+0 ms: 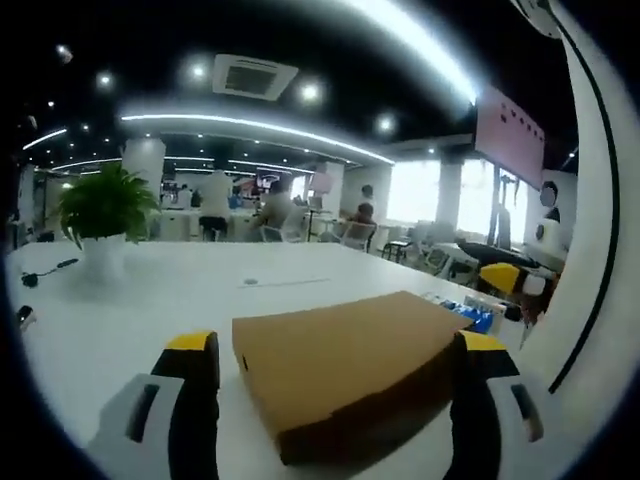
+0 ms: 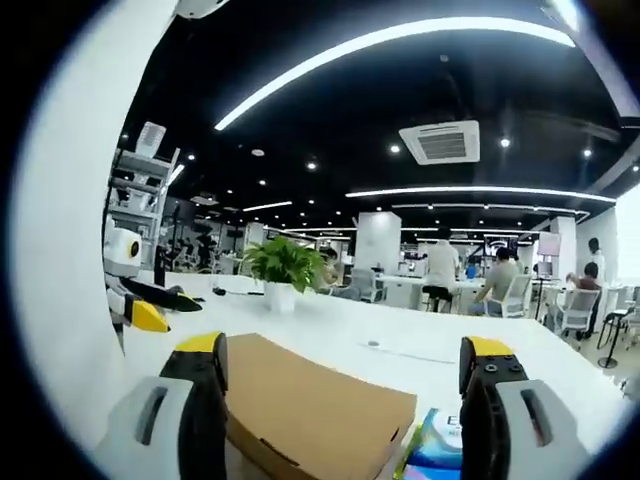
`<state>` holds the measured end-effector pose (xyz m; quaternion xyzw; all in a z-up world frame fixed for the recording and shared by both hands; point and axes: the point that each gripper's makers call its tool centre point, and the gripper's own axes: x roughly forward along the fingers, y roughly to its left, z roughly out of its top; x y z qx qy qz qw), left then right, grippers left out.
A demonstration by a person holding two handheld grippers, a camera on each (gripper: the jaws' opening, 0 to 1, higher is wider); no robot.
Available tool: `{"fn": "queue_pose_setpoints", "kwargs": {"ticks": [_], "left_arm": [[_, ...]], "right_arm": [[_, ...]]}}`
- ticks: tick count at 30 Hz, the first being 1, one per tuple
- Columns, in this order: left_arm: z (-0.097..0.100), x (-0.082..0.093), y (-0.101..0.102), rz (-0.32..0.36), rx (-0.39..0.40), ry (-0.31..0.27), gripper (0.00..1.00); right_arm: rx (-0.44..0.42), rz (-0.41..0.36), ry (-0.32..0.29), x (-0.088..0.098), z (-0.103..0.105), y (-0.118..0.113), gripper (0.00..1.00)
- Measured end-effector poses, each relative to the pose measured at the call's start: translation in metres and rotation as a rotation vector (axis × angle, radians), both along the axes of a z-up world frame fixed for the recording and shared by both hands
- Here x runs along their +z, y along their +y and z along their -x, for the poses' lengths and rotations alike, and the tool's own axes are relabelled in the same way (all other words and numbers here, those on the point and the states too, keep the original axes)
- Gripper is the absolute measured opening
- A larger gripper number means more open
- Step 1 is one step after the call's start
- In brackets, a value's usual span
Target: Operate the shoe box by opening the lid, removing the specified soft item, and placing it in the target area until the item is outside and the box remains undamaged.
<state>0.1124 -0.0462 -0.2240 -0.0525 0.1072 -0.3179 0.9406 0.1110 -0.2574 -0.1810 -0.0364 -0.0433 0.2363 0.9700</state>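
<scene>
A closed brown cardboard shoe box (image 1: 350, 365) lies flat on the white table (image 1: 150, 300), lid down. My left gripper (image 1: 338, 348) is open, its yellow-tipped jaws wide apart on either side of the box's near corner, holding nothing. In the right gripper view the same box (image 2: 310, 410) lies low and left of centre. My right gripper (image 2: 345, 365) is open too, with the box's far corner between its jaws. The left gripper's yellow tip (image 2: 150, 315) shows at the left edge of that view. The right gripper's tip (image 1: 500, 275) shows beyond the box in the left gripper view.
A blue printed packet (image 2: 440, 440) lies against the box's side, also seen as a blue packet (image 1: 470, 315). A potted plant (image 1: 100, 215) stands further back on the table. A white curved wall (image 1: 600, 250) is close by. People sit at distant desks.
</scene>
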Motion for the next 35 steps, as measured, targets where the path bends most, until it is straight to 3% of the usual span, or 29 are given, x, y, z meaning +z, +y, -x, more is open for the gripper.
{"fn": "queue_pose_setpoints", "kwargs": {"ticks": [2, 3, 4, 6, 9, 10, 11, 12, 15, 16, 18, 20, 23, 28, 35], "left_arm": [[-0.003, -0.002, 0.004, -0.058, 0.007, 0.026, 0.99], [-0.008, 0.004, 0.007, -0.074, 0.031, 0.003, 0.99], [-0.017, 0.019, 0.012, -0.066, 0.057, -0.064, 0.98], [-0.025, 0.032, 0.016, -0.028, 0.069, -0.102, 0.97], [-0.029, 0.022, 0.018, -0.029, 0.058, -0.013, 0.97], [-0.030, 0.015, 0.020, -0.036, 0.057, 0.037, 0.90], [-0.027, 0.002, 0.021, -0.044, 0.044, 0.140, 0.82], [-0.027, 0.000, 0.021, -0.049, 0.038, 0.153, 0.79], [-0.033, 0.010, 0.025, -0.030, 0.043, 0.072, 0.86], [-0.033, 0.016, 0.019, 0.021, 0.025, 0.036, 0.99], [-0.030, 0.015, 0.019, 0.021, 0.023, 0.046, 0.95], [-0.022, 0.008, 0.016, -0.037, -0.002, 0.041, 0.97], [-0.012, 0.001, 0.012, -0.051, -0.004, 0.047, 0.99], [-0.007, 0.015, 0.011, -0.035, 0.008, -0.046, 0.99], [-0.003, 0.008, 0.008, -0.056, -0.018, -0.007, 0.99]], "right_arm": [[0.001, -0.015, 0.012, -0.001, 0.000, -0.002, 1.00], [0.012, -0.020, 0.013, 0.001, 0.000, -0.002, 1.00], [0.015, -0.021, 0.010, 0.002, 0.001, -0.002, 1.00], [0.022, -0.015, -0.006, 0.004, 0.000, -0.003, 1.00], [0.033, -0.006, -0.004, 0.004, -0.003, -0.006, 1.00], [0.036, 0.005, -0.004, 0.003, -0.004, -0.006, 1.00], [0.041, 0.018, 0.004, 0.001, -0.005, -0.007, 1.00], [0.044, 0.022, -0.001, 0.002, -0.006, -0.007, 1.00], [0.046, 0.013, 0.002, 0.002, -0.008, -0.008, 1.00], [0.044, 0.011, 0.004, 0.001, -0.008, -0.009, 1.00], [0.043, 0.008, 0.009, -0.001, -0.009, -0.009, 1.00], [0.042, 0.008, 0.014, -0.002, -0.010, -0.008, 1.00], [0.060, 0.026, 0.013, -0.004, -0.010, -0.003, 1.00], [0.075, 0.056, 0.039, -0.013, -0.009, 0.002, 1.00], [0.085, 0.041, 0.052, -0.015, -0.008, 0.003, 1.00]]}}
